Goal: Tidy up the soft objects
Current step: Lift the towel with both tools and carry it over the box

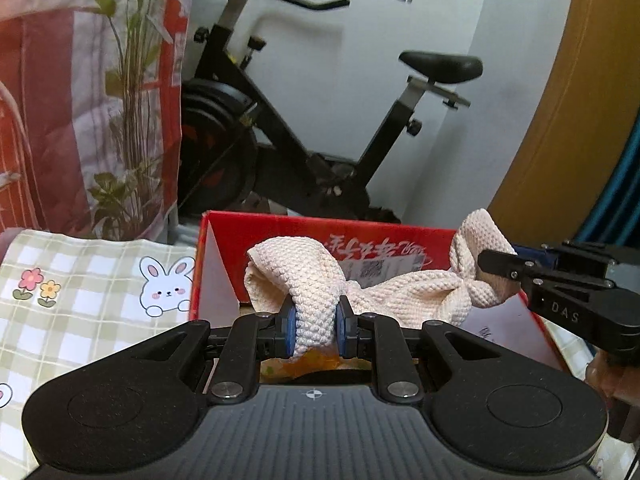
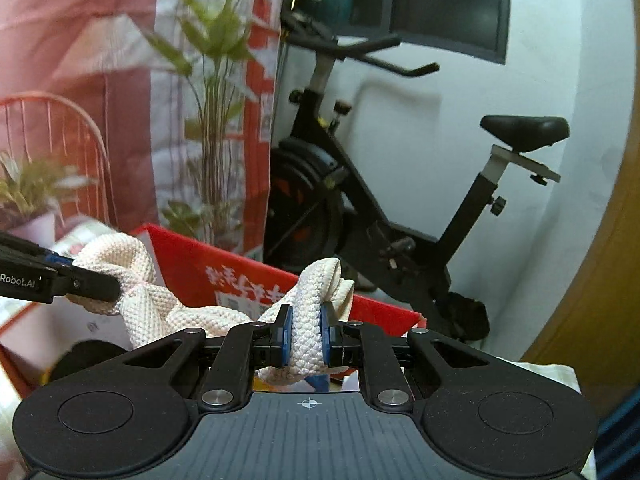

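While both jaws pinch nearly closed on its ends, left gripper (image 1: 316, 330) and right gripper (image 2: 306, 334) hold a cream waffle-knit cloth (image 1: 404, 294) above a red cardboard box (image 1: 280, 232).

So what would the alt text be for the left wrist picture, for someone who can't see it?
The left gripper pinches one end of a cream knitted cloth above an open red box, while the right gripper holds the other end at the right. An exercise bike stands behind by a white wall, and a checked cloth with a bunny print lies to the left.
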### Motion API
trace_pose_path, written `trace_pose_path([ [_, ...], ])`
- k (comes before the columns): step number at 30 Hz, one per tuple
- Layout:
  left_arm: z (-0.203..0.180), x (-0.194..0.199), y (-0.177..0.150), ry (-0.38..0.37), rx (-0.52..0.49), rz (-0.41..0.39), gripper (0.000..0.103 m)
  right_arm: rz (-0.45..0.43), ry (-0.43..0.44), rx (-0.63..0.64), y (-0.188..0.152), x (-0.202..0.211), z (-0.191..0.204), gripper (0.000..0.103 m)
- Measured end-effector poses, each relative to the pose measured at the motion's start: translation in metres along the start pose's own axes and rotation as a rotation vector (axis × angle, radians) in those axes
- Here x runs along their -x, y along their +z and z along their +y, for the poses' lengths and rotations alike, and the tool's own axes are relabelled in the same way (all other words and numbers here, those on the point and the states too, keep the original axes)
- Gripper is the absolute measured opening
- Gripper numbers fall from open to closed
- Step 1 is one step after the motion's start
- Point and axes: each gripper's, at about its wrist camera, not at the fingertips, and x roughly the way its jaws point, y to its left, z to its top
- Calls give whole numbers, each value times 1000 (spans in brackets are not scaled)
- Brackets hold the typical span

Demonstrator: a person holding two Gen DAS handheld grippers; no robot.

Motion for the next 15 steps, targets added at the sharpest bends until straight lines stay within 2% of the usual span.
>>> trace_pose_path([
  [5,-4,-15,1,5,-40,50,21,59,24,22,-3,-17,-2,14],
  [6,-5,-16,0,6,-50,55,23,64,28,24,-4,-17,-2,18],
  [9,-4,-15,1,10,-55,53,38,62,31,13,-5,-15,-4,30],
  [11,-4,-12,2,6,-58,45,51,59,28,13,-7,-12,-4,32],
  [13,-8,-7,3,11,-78,36,55,58,31,17,-8,-6,-4,38],
  [15,-11,0,3,13,-89,25,63,51,37,23,-9,3,-3,44],
])
